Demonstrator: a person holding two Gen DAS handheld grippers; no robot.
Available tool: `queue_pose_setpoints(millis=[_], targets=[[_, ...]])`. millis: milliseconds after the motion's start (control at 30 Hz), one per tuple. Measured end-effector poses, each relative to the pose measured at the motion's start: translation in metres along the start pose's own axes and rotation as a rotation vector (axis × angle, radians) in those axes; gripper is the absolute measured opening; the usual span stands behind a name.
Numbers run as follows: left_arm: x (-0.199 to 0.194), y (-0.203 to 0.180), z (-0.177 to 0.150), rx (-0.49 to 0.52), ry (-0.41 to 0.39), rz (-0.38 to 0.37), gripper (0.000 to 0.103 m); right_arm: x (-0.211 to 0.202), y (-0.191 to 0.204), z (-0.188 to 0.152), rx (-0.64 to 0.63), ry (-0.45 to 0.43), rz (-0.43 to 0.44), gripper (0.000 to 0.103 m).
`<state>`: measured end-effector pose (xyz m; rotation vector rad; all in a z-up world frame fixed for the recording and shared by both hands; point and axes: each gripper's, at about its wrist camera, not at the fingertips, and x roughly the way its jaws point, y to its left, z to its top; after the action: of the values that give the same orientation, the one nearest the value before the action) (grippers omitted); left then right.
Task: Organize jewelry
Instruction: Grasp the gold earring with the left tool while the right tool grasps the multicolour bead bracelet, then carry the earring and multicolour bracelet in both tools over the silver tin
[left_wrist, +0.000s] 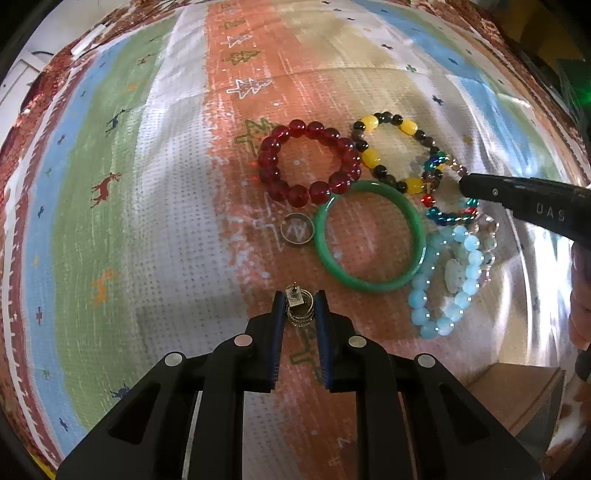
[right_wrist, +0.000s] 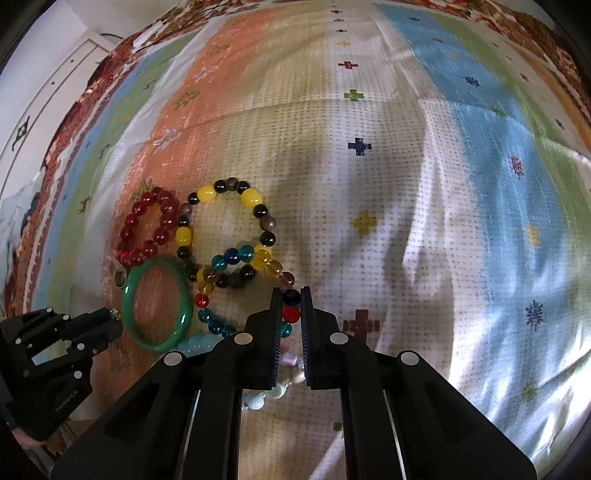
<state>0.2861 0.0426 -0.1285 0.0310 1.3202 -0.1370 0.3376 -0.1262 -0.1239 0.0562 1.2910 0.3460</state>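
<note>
My left gripper (left_wrist: 299, 301) is shut on a small silver earring (left_wrist: 295, 295) and holds it over the patterned cloth. In the left wrist view a red bead bracelet (left_wrist: 308, 162), a yellow-and-dark bead bracelet (left_wrist: 391, 151), a green bangle (left_wrist: 369, 236), a plain ring (left_wrist: 296, 230) and light blue bead bracelets (left_wrist: 447, 280) lie ahead. My right gripper (right_wrist: 290, 302) is shut on the multicoloured glass bead bracelet (right_wrist: 236, 258), pinching its dark and red beads. The green bangle (right_wrist: 159, 306) and the red bead bracelet (right_wrist: 147, 229) lie left of it.
The patterned cloth (left_wrist: 147, 184) covers the whole surface, with folds at the right in the right wrist view (right_wrist: 424, 240). A brown cardboard box (left_wrist: 517, 398) stands at the lower right of the left wrist view. The left gripper's body (right_wrist: 55, 350) is at the lower left.
</note>
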Motion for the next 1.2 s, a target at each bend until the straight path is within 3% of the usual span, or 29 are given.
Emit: queue_pose_setpoints(millis=[367, 533, 833, 1200], targets=[[-0.033, -0.003, -0.007, -0.013, -0.054, -0.021, 0.016, -0.051, 0.022, -0.009, -0.079, -0.104, -0.025, 0.01], [-0.037, -0.003, -0.011, -0.024, -0.07, -0.004, 0.016, -0.06, 0.025, -0.012, -0.073, -0.104, 0.0, 0.01], [-0.054, -0.003, -0.015, -0.044, -0.115, -0.007, 0.016, -0.08, 0.035, -0.024, -0.108, -0.147, -0.033, 0.01], [-0.078, -0.004, -0.027, -0.075, -0.166, -0.041, 0.016, -0.124, 0.051, -0.043, -0.165, -0.218, 0.016, 0.01]])
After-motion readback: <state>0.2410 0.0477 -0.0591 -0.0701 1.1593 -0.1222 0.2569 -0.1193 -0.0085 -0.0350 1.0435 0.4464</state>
